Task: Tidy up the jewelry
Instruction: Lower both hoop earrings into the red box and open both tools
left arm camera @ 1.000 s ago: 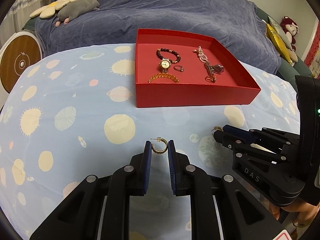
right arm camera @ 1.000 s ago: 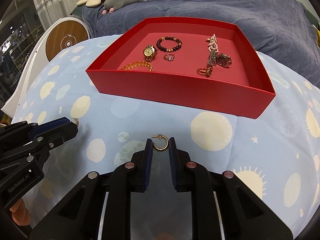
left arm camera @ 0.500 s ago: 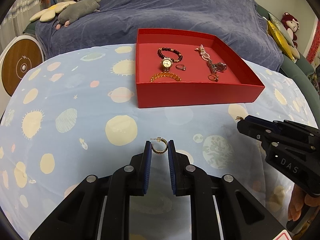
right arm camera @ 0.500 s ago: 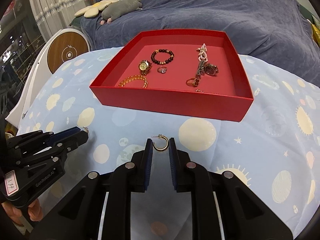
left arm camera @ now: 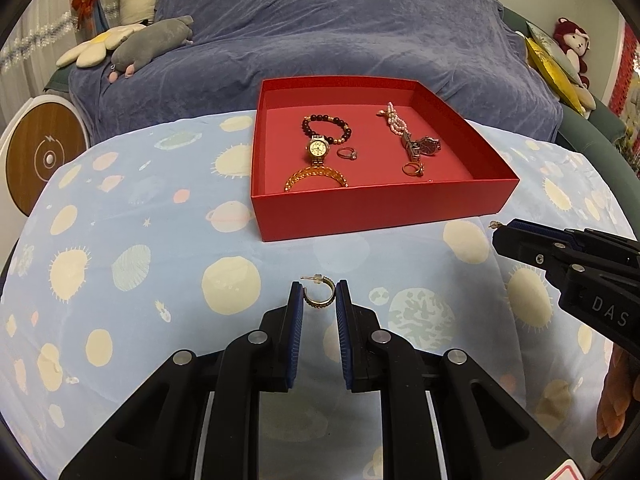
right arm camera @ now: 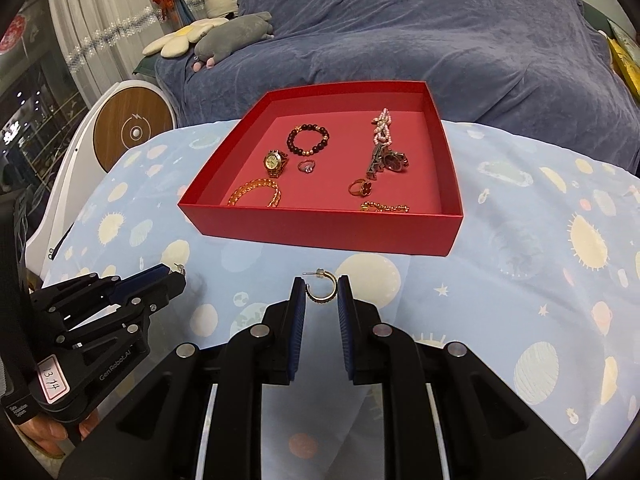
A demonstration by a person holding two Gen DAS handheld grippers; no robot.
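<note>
My left gripper (left arm camera: 319,294) is shut on a gold hoop earring (left arm camera: 319,292) and holds it above the cloth. My right gripper (right arm camera: 321,288) is shut on a matching gold hoop earring (right arm camera: 321,287). Each gripper also shows in the other's view, the right one (left arm camera: 498,232) at the right edge, the left one (right arm camera: 178,274) at the lower left. A red box (left arm camera: 380,208) (right arm camera: 320,228) lies ahead of both. It holds a gold watch (left arm camera: 318,148), a dark bead bracelet (left arm camera: 326,126), a gold bangle (left arm camera: 316,178), rings, a pearl strand (left arm camera: 394,120) and a dark watch (left arm camera: 426,146).
The box sits on a light blue cloth with planets and suns (left arm camera: 132,240). A blue-covered sofa (left arm camera: 320,32) with plush toys (left arm camera: 152,38) is behind. A round white and wood device (left arm camera: 40,160) stands at the left.
Both grippers have risen and drawn back from the box, each still gripping its earring. The right gripper has shifted to the right in the left wrist view.
</note>
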